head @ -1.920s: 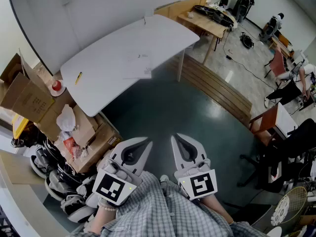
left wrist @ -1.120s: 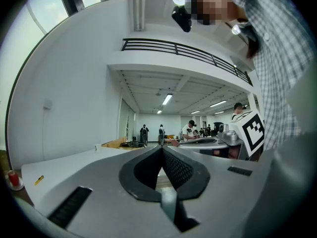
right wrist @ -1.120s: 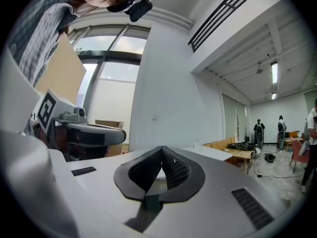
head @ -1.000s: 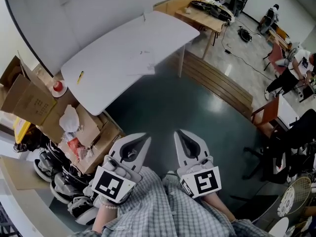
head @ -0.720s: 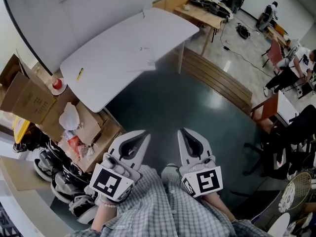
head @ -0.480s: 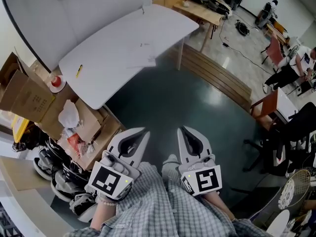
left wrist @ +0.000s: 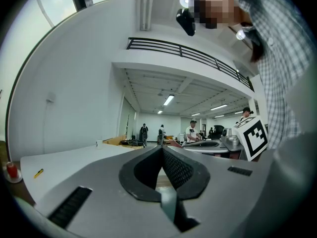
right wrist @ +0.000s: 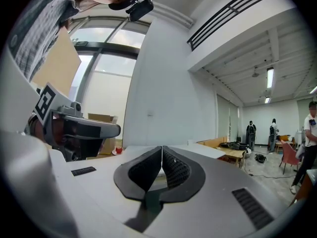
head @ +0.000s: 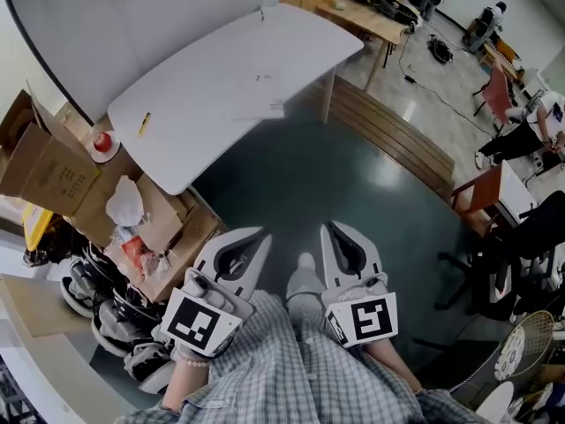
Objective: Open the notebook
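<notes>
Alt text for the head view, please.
The left gripper and right gripper, both shut and empty, are held side by side over a dark floor, short of a white table bearing a notebook and a yellow pen.

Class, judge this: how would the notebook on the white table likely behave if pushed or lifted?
The notebook looks thin and flat, so probably light and somewhat floppy. It lies near the edge of the smooth white table, so a push might slide it off.

surface: white table (head: 203, 64) | on it: yellow pen (head: 142, 124), white notebook (head: 258, 109)
</notes>
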A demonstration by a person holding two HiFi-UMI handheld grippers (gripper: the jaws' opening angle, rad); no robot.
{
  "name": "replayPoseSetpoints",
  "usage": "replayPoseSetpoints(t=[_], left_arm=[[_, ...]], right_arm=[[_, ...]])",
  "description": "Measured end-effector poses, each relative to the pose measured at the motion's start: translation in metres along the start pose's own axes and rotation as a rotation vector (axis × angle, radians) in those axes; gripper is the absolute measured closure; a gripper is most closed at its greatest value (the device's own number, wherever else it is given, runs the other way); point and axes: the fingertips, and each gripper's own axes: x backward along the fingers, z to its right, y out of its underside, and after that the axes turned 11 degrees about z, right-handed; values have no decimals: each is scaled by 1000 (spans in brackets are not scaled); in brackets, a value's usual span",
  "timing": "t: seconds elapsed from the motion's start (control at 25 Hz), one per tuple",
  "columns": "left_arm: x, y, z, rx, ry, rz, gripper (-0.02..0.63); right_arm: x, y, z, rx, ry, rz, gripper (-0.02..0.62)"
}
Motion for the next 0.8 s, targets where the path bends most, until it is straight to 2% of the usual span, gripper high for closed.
replayPoseSetpoints(t=[0.2,0.32,0.44,0.8], left_arm=[[-10,4,-11,-27,-33,-1,598],[-26,0,-15,-21,-48,26,600],[-43,5,-16,-9,-49,6,599],[-106,8,-25,-32,-63,-23,600]], right_arm=[[-12,7,5,-13,-31,-11,574],[-22,12,14,-17,-51,-11,572],[-33,16,25,-19,-67,-9,572],[-65,26,85,-21,-99,-19,572]])
